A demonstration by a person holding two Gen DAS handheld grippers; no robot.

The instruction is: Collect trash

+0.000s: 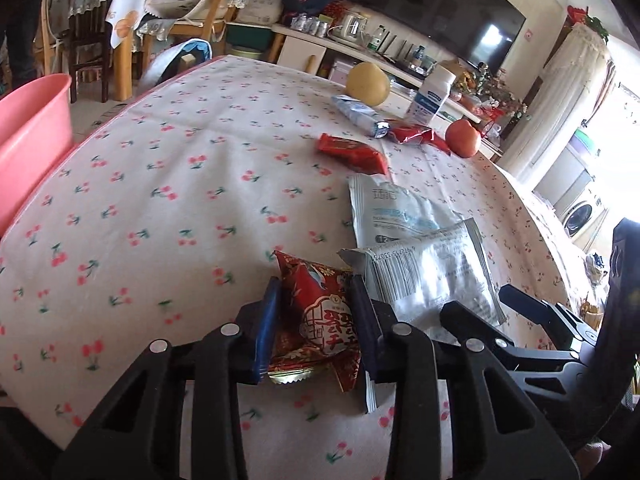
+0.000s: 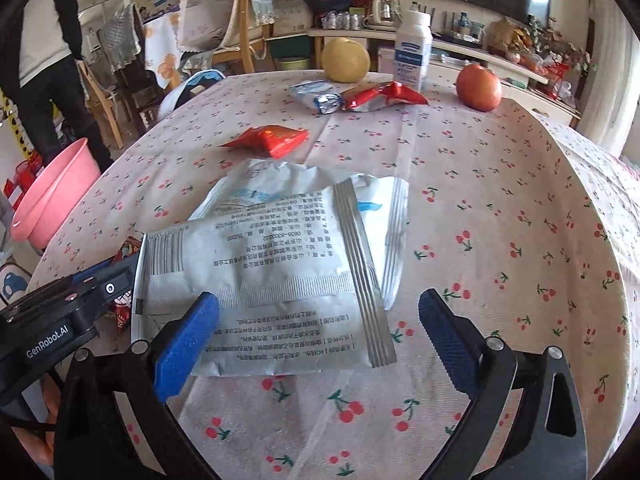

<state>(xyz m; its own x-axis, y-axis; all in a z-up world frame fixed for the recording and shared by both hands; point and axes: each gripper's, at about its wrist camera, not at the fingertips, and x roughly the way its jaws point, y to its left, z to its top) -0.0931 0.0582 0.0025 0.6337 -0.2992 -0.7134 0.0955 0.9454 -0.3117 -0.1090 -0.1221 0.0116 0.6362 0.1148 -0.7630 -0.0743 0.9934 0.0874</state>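
Left claw (image 1: 314,312): clamped on crinkled red foil snack wrapper (image 1: 320,312), low over cherry-print cloth-covered desk (image 1: 160,200). Right claw (image 2: 320,332): spread wide, empty, poised over flat silver-white printed pouch (image 2: 260,280) lying on desk, atop second white pouch (image 2: 276,184). Pink plastic basin (image 2: 52,200): beside desk's left edge.

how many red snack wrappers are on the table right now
3: one red wrapper pinched in the left hand-held gripper, one mid-table, one torn beside the bottle. More may hide under the white packets.
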